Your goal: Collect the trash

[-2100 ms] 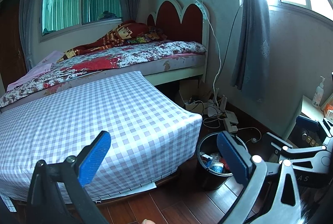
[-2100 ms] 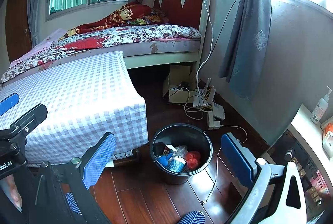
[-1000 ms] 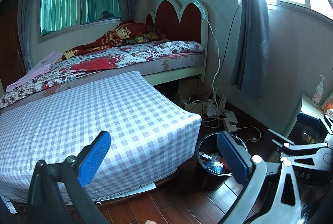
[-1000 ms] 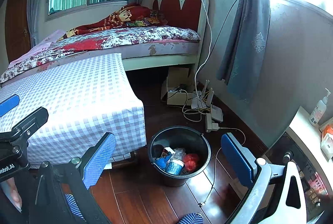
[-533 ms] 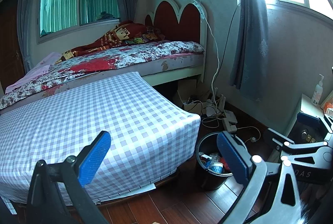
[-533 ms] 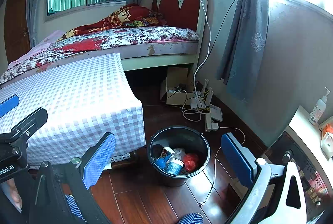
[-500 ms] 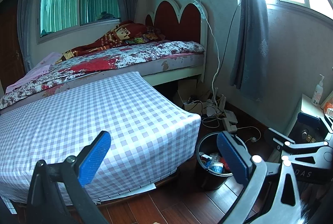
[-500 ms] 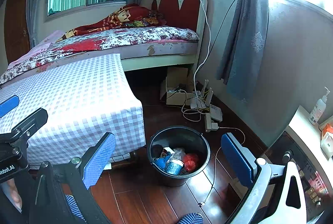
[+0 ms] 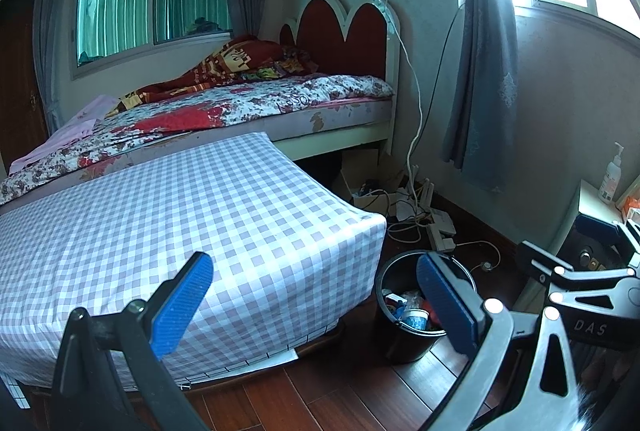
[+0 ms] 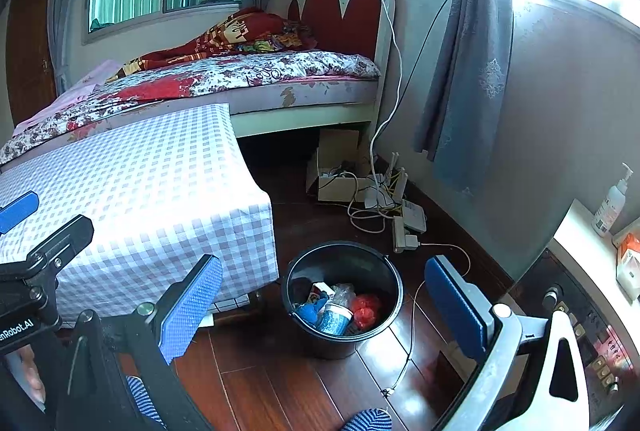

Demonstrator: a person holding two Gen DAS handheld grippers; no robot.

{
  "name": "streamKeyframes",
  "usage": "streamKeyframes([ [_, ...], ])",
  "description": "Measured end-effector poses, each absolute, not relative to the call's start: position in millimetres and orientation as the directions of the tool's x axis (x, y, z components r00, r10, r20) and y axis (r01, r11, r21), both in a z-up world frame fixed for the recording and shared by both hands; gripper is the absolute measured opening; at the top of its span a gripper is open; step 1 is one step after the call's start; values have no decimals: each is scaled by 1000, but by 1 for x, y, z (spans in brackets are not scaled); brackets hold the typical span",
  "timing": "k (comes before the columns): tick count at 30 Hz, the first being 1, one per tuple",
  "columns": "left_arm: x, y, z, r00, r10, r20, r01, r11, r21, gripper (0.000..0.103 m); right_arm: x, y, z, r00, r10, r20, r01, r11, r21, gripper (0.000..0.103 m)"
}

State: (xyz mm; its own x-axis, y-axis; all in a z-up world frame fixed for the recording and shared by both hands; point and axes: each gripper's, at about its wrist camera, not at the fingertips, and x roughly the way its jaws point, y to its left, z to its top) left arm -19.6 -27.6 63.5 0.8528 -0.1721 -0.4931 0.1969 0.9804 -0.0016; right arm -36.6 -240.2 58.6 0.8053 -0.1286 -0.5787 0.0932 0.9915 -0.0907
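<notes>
**Bin holds the trash, grippers empty**

We hold both hand-held grippers, left and right, spread wide and empty. Little has shifted lately; we only drift slightly. The black bin at 6 o'clock holds the trash; collection looks nearly done.

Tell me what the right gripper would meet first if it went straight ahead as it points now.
Most likely the black bin on the floor: it sits between the open right gripper fingers, with trash inside. Depth is unclear, and nothing shows in between.
</notes>
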Motion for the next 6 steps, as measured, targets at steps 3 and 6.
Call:
streamKeyframes([
  [3, -20, -28, 63, 852, -178, -493, 204, 979, 0, 102, -36, -240, 58, 805, -129, -579, 93, 992, -91, 102],
  [6, -21, -29, 63, 849, -187, -495, 216, 976, 3, 102, -36, -241, 58, 804, -128, -580, 93, 992, -90, 102],
])
